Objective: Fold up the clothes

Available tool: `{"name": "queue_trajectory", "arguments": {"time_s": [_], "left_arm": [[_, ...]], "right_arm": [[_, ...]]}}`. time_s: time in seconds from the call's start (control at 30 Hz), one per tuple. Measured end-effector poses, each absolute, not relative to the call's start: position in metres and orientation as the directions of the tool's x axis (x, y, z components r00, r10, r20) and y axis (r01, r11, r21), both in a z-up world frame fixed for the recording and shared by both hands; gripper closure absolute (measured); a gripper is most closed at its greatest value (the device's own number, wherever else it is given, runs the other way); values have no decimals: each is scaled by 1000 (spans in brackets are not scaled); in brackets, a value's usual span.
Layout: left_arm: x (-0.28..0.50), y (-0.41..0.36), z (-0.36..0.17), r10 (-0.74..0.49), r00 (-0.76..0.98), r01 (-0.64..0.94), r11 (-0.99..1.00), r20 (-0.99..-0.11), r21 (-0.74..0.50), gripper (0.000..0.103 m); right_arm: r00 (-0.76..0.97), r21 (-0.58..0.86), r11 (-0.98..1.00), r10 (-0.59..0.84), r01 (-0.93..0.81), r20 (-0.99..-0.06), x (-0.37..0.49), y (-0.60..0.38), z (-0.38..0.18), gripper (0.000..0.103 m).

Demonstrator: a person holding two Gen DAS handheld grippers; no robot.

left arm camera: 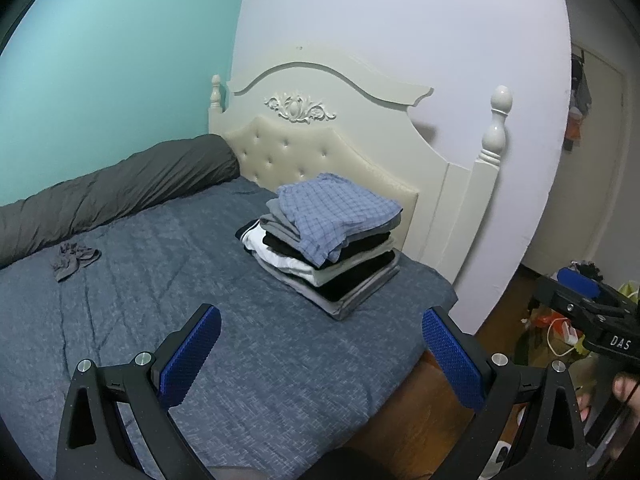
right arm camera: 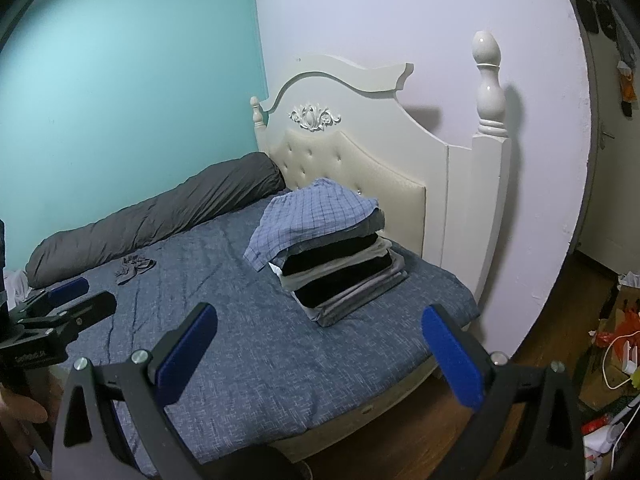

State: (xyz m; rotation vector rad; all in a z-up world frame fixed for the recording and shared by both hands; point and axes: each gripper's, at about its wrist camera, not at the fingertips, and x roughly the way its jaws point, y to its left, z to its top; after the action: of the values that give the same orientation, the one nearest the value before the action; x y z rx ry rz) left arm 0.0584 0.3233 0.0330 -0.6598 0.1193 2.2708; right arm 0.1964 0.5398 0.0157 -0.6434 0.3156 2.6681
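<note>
A stack of folded clothes (left arm camera: 328,240), topped by a blue checked garment (left arm camera: 336,212), sits on the blue bed (left arm camera: 160,280) near the headboard; it also shows in the right wrist view (right arm camera: 332,252). A small crumpled grey garment (left arm camera: 74,260) lies loose near the bolster, also in the right wrist view (right arm camera: 134,268). My left gripper (left arm camera: 320,328) is open and empty above the bed's near corner, short of the stack. My right gripper (right arm camera: 320,328) is open and empty, also short of the stack. Each gripper shows at the edge of the other's view: the right (left arm camera: 592,312), the left (right arm camera: 60,308).
A dark grey rolled bolster (left arm camera: 120,192) lies along the teal wall. A cream headboard (left arm camera: 320,128) with a post (left arm camera: 496,128) stands behind the stack. Clutter and bags (right arm camera: 616,340) sit on the wooden floor to the right of the bed.
</note>
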Motion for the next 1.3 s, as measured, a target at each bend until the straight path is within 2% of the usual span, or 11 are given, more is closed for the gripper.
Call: {"name": "queue_trajectory", "arguments": {"time_s": [1.3], "left_arm": [[70, 316, 23, 639, -602, -693, -716, -480, -83, 0]], "right_arm": [[-823, 98, -906, 324, -412, -467, 200, 527, -1, 0]]}}
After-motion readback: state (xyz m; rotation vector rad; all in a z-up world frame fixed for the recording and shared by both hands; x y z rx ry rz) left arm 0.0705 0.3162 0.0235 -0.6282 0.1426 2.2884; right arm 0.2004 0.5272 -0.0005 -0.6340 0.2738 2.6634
